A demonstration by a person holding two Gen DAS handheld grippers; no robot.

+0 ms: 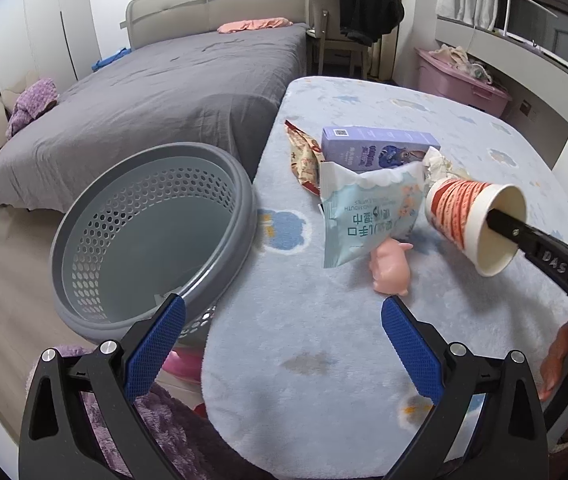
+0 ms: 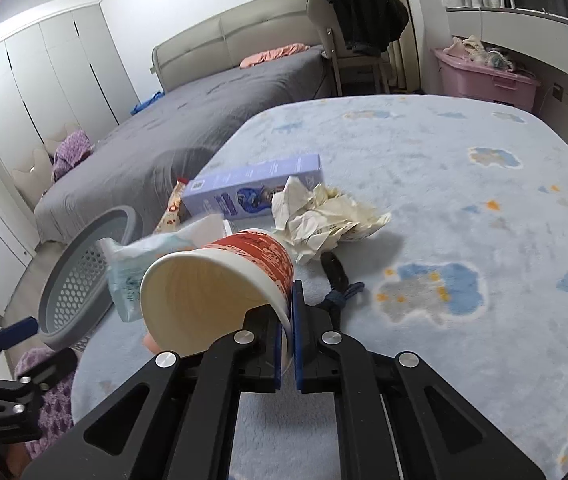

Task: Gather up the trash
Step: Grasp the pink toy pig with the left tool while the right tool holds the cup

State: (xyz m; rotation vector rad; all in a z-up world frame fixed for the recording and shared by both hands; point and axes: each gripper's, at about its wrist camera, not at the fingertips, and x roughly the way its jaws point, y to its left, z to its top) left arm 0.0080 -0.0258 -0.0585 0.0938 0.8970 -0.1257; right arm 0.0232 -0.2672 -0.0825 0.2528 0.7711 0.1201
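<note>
My right gripper [image 2: 288, 322] is shut on the rim of a red-and-white paper cup [image 2: 212, 284], holding it tilted above the blue blanket; the cup also shows in the left wrist view [image 1: 471, 220]. My left gripper [image 1: 284, 316] is open and empty, low over the blanket beside the grey perforated basket [image 1: 152, 236]. On the blanket lie a wet-wipes pack [image 1: 367, 208], a purple box [image 1: 379, 146], a snack wrapper [image 1: 303, 156], crumpled paper [image 2: 323, 216] and a pink toy pig [image 1: 389, 268].
The basket [image 2: 80, 276] stands at the blanket's left edge, above the wood floor. A grey bed [image 1: 156, 96] lies behind it. A chair with dark clothes [image 1: 347, 12] and a pink bin [image 1: 459, 80] stand at the back. A dark sock [image 2: 335, 276] lies near the cup.
</note>
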